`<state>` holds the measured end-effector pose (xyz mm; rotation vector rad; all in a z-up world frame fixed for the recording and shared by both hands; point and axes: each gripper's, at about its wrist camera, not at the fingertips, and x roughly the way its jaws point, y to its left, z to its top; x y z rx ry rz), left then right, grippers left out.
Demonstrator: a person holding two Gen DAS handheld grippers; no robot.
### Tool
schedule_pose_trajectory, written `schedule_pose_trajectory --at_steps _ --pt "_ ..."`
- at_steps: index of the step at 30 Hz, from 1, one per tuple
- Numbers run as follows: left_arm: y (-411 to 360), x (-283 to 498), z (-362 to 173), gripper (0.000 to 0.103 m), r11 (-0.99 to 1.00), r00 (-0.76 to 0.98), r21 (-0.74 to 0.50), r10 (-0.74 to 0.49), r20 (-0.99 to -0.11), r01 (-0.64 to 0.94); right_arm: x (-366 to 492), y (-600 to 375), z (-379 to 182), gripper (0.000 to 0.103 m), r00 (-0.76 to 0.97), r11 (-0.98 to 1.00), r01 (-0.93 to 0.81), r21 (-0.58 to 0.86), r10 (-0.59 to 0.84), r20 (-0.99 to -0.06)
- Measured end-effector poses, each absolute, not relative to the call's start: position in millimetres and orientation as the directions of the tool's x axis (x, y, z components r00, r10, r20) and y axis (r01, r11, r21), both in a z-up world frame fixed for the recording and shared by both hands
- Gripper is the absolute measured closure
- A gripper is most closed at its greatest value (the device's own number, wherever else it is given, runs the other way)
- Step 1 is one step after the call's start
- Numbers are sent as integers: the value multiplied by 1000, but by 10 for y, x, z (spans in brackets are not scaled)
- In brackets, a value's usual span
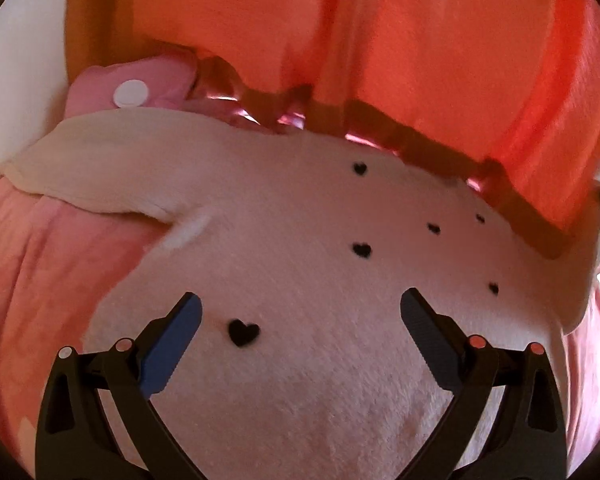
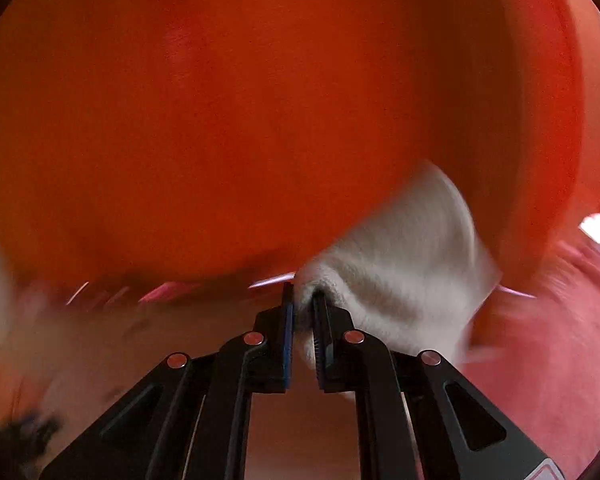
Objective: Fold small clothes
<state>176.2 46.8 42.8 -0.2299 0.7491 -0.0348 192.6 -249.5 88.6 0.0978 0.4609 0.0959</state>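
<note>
A fluffy white garment [image 1: 300, 264] with small black hearts lies spread on a pink blanket [image 1: 40, 264]. One white sleeve [image 1: 92, 168] stretches out to the left. My left gripper [image 1: 300, 312] is open just above the garment's body, a black heart [image 1: 243, 331] between its fingers. My right gripper [image 2: 304, 300] is shut on a bunched edge of the same white garment [image 2: 400, 264] and holds it lifted; the view is blurred by motion.
An orange-red curtain [image 1: 420, 40] hangs behind the bed. A pink pillow [image 1: 140, 80] with a white round patch lies at the back left. Shiny pink fabric [image 1: 240, 108] runs along the far edge. Pink bedding [image 2: 540, 340] shows at the right.
</note>
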Motion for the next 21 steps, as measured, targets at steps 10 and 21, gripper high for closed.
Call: schedule_pose_trajectory --at_steps 10,21 --pt "918 2035 257 5 908 672 -402 -228 -705 -114 1755 -1924 75 69 713 980 -94 173 187 -675" --pt "906 2594 31 6 798 614 -583 -387 -688 -151 1303 -3610 -270 51 701 792 332 513 157 -696"
